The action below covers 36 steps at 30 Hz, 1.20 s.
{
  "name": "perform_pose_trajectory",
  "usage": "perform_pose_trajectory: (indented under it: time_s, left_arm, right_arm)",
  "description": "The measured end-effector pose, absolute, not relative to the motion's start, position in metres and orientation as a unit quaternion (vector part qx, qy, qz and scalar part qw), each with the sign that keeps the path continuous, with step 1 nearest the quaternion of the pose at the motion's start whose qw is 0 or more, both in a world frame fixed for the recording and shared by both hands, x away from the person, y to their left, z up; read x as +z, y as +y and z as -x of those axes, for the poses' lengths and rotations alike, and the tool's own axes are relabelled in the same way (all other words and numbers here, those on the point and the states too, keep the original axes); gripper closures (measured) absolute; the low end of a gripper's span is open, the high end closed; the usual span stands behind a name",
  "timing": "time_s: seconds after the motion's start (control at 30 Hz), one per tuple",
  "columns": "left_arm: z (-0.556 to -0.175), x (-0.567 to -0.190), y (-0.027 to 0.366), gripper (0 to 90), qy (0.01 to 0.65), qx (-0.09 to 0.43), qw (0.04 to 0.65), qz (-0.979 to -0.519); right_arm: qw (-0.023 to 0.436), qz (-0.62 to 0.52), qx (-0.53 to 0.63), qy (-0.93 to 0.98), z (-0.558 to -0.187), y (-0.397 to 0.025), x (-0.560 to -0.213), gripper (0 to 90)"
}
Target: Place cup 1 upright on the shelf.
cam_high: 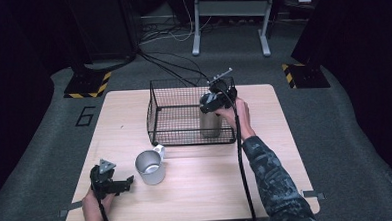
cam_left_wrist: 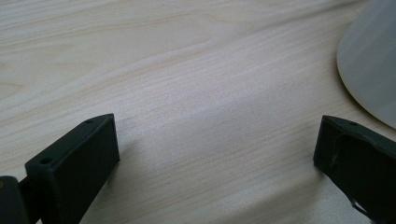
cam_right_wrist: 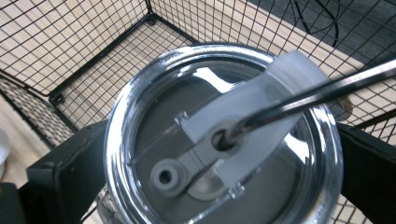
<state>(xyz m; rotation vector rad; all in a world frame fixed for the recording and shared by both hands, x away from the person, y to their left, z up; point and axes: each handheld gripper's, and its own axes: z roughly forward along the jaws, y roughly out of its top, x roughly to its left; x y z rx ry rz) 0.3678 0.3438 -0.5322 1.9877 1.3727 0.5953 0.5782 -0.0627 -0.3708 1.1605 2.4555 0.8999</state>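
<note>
**Right now: tumbler held in the wire basket**

Over the wire basket [cam_high: 156,109], the right hand-held gripper [cam_high: 214,102] is clamped on a steel tumbler [cam_high: 210,125], one black jaw on each side just under its clear lid [cam_right_wrist: 224,140]. A thin metal straw [cam_right_wrist: 317,93] passes through the lid's opening. The tumbler stands upright inside the basket, close to its front right corner.

Near the front left of the table [cam_high: 266,162], the left hand-held gripper [cam_left_wrist: 217,149] rests low with its jaws spread wide and nothing between them. A metal mug [cam_high: 150,167] stands just beside it, outside the basket.
</note>
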Motion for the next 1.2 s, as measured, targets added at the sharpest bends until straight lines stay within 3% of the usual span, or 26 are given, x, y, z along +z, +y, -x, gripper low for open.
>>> perform_pose_trajectory:
  time_s: [0.57, 1.2]
  left_arm:
    - [-0.368, -0.532, 0.343, 0.0, 0.524, 0.227, 0.324, -0.754]
    - [-0.368, -0.533, 0.343, 0.0, 0.525, 0.227, 0.324, -0.754]
  right_arm:
    - [0.156, -0.381, 0.342, 0.845, -0.539, -0.088, -0.342, 0.0]
    - [0.176, -0.339, 0.367, 0.848, -0.461, -0.126, -0.35, 0.0]
